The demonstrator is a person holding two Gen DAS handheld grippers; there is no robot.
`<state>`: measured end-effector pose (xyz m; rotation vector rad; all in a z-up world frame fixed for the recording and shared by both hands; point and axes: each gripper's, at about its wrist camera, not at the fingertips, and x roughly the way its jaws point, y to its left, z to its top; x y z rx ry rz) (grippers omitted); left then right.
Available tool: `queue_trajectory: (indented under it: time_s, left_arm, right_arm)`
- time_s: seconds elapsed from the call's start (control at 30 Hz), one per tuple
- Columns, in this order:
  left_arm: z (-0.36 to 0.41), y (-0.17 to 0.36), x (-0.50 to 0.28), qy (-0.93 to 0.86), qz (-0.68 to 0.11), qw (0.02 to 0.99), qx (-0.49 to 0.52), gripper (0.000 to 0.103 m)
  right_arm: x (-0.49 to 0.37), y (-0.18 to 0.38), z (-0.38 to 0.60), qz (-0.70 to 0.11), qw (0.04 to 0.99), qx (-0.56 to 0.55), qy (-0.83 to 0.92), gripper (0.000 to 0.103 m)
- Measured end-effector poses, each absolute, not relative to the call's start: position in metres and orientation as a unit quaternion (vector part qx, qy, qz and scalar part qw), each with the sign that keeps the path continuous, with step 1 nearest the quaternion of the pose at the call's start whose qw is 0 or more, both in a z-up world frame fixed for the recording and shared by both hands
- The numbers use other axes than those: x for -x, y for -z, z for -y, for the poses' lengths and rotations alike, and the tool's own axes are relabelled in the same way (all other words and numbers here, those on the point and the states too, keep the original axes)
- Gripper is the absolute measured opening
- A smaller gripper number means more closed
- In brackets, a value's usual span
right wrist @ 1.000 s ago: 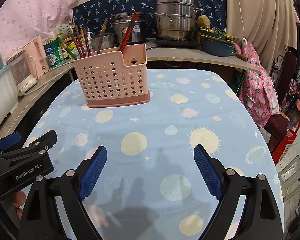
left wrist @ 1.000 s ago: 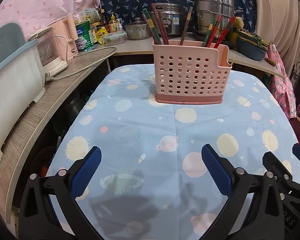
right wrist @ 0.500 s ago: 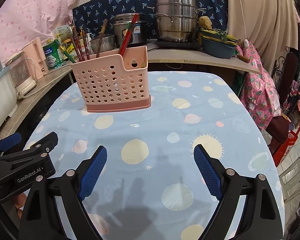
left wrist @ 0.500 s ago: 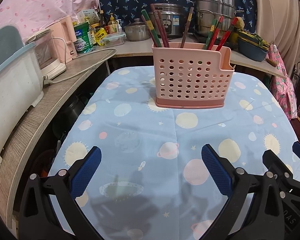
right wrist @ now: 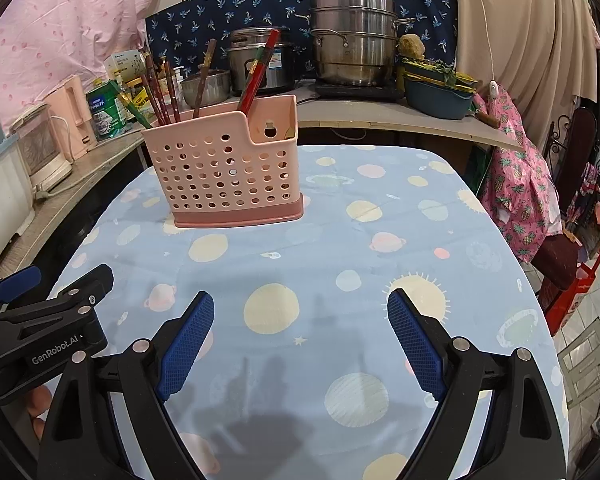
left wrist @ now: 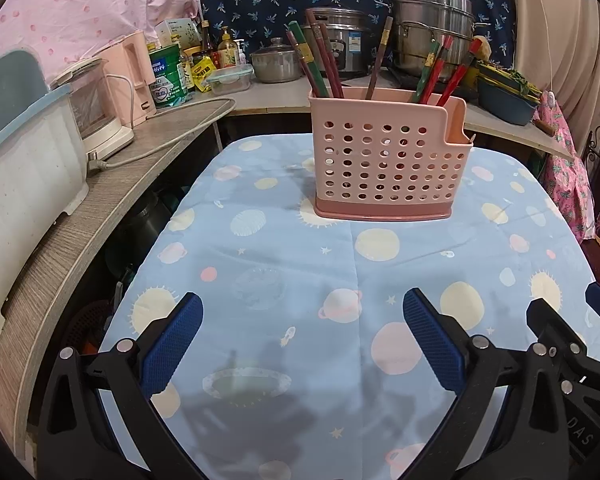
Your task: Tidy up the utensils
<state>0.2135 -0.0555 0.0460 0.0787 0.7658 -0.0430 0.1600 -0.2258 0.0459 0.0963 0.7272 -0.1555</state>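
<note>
A pink perforated utensil holder (left wrist: pixel 388 160) stands upright at the far middle of the table; it also shows in the right wrist view (right wrist: pixel 224 176). Several red, brown and green chopsticks (left wrist: pixel 324 60) stand in it, some at its left end and some at its right end (left wrist: pixel 440 68); they also show in the right wrist view (right wrist: pixel 164 92). My left gripper (left wrist: pixel 300 344) is open and empty above the near part of the table. My right gripper (right wrist: pixel 300 344) is open and empty beside it.
The table wears a blue planet-print cloth (left wrist: pixel 300 264). A curved wooden counter (left wrist: pixel 100 200) on the left carries a white tub (left wrist: pixel 16 160) and a kettle. Steel pots (right wrist: pixel 356 40) and a blue basin (right wrist: pixel 436 100) stand on the back counter. Pink fabric (right wrist: pixel 516 184) hangs at the right.
Both views have tilted slightly, so the holder sits a little lower and nearer in each frame. Both grippers stay open and empty.
</note>
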Motion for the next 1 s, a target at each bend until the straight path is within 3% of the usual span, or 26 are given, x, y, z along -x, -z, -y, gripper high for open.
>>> queue_trajectory:
  time_s: [1.0]
  left_arm:
    - [0.0557, -0.0500, -0.2180, 0.020, -0.370, 0.928, -0.043, 0.096]
  right_arm:
    - [-0.1625, -0.0475, 0.2232, -0.354, 0.931, -0.046, 0.076, 0.085]
